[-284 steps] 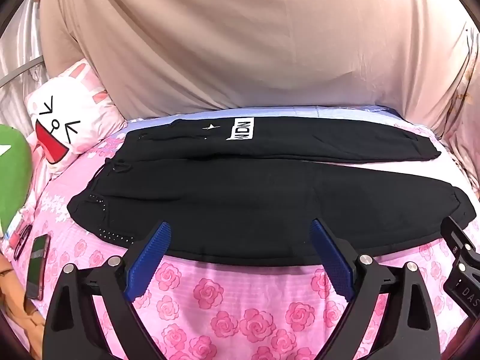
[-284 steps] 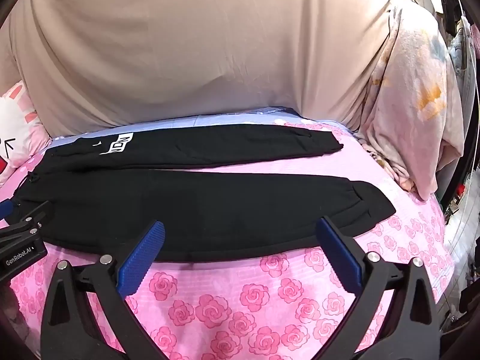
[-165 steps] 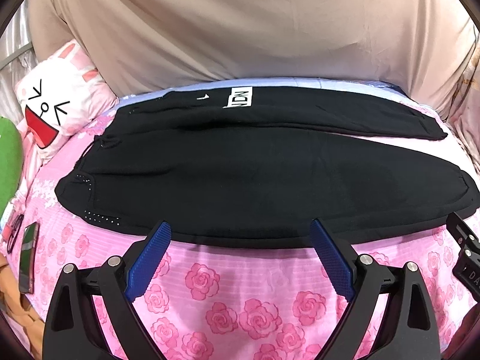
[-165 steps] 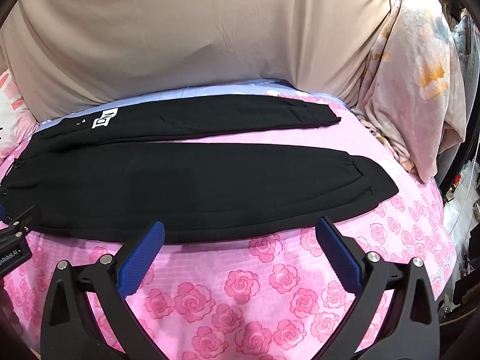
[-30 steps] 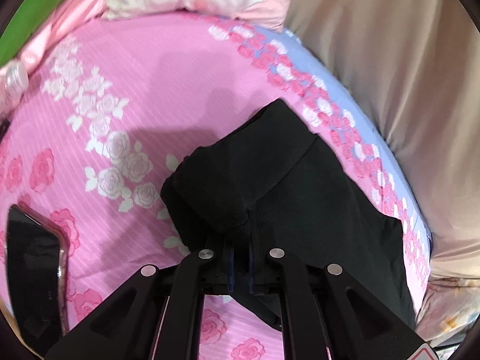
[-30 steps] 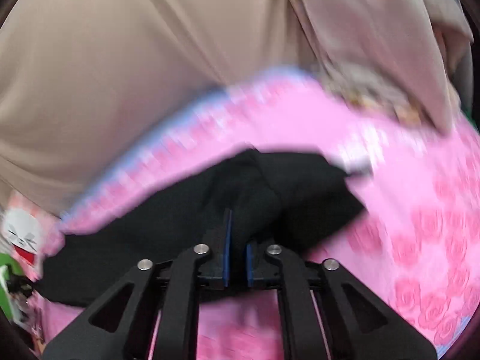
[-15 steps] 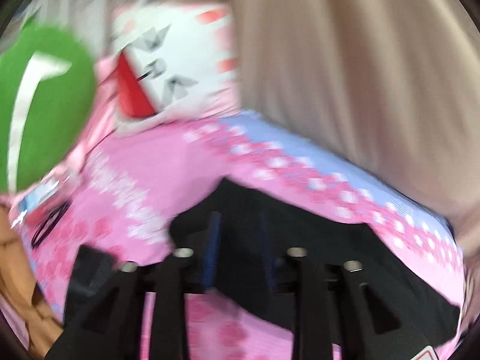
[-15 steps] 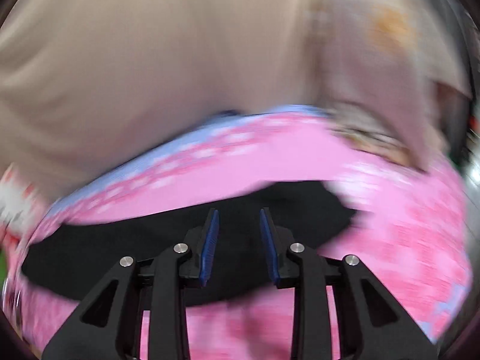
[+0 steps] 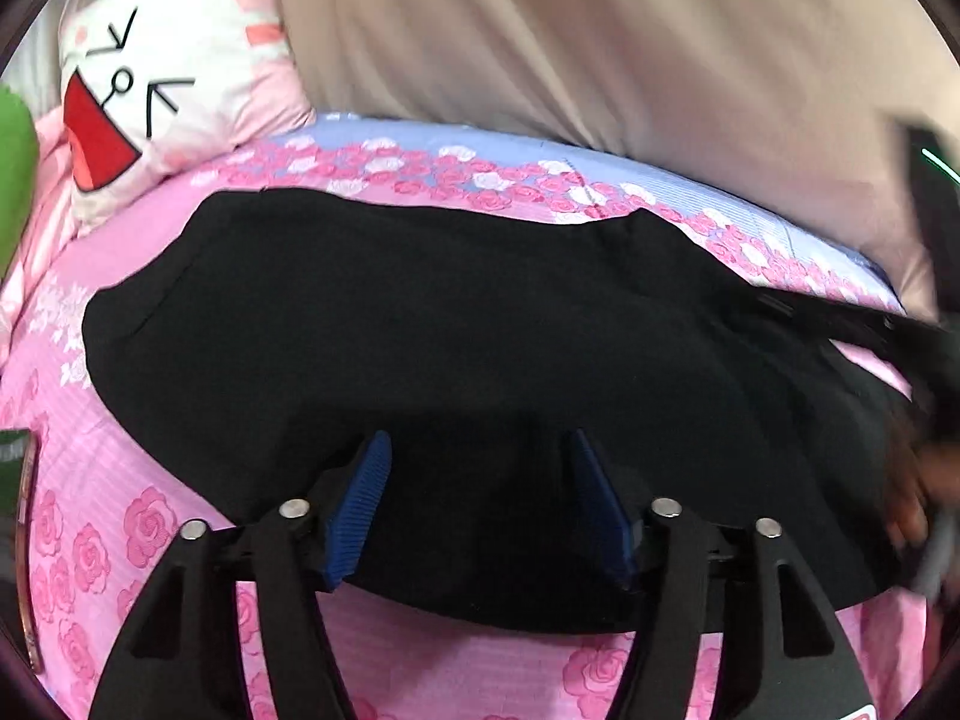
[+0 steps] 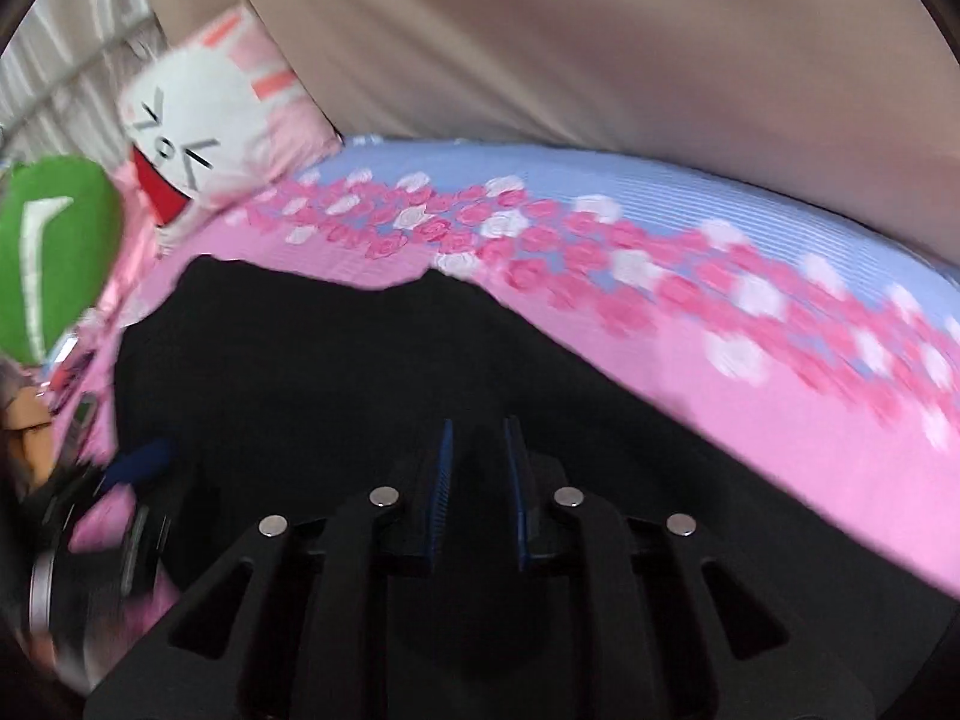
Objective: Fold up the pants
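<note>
The black pants lie on the pink rose-print bed sheet, folded lengthwise with one leg over the other. My left gripper is open, its blue pads just above the near edge of the pants, holding nothing. In the right wrist view the pants fill the lower left. My right gripper hovers over them with its jaws a little apart and black cloth showing between the pads; the view is blurred. The left gripper's blue pad shows at the far left.
A white rabbit-face pillow and a green cushion lie at the bed's left end. A beige drape hangs behind the bed. A phone lies at the left edge of the sheet.
Both grippers were shut on the pants one second ago and have since let go. The left jaws have opened wide, the right only a little. The pants now lie folded in half lengthwise.
</note>
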`<act>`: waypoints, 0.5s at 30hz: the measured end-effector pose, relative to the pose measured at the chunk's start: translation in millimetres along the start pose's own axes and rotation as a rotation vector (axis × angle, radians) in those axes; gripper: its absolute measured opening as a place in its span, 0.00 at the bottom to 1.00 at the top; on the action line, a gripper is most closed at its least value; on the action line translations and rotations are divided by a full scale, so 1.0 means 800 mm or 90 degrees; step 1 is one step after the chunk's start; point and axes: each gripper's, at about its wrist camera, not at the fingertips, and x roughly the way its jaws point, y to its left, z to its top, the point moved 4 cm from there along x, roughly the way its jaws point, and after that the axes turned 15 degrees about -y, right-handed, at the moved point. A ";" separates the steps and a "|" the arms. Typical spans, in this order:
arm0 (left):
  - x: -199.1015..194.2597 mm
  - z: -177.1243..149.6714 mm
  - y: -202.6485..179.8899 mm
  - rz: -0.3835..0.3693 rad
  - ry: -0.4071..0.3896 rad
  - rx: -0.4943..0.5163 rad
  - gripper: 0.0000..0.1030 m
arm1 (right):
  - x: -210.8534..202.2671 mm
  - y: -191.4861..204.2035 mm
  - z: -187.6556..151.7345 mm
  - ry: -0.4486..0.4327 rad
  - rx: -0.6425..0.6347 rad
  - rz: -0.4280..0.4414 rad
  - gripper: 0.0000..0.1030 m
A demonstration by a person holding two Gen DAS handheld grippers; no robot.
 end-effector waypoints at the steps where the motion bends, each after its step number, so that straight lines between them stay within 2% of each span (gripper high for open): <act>1: 0.000 0.000 -0.004 0.003 -0.003 0.013 0.66 | 0.031 -0.001 0.003 0.019 -0.010 -0.027 0.12; 4: 0.001 -0.001 -0.011 0.000 -0.007 0.027 0.71 | 0.067 0.005 0.018 -0.024 -0.065 -0.070 0.09; 8: 0.002 0.000 -0.004 -0.017 -0.007 0.010 0.74 | 0.052 -0.001 0.028 -0.039 -0.037 -0.072 0.09; 12: -0.001 -0.002 -0.005 -0.013 -0.011 0.012 0.75 | -0.039 -0.020 0.010 -0.110 0.013 -0.047 0.10; 15: -0.002 -0.004 -0.008 -0.010 -0.013 0.016 0.79 | -0.129 -0.085 -0.040 -0.128 0.057 -0.085 0.11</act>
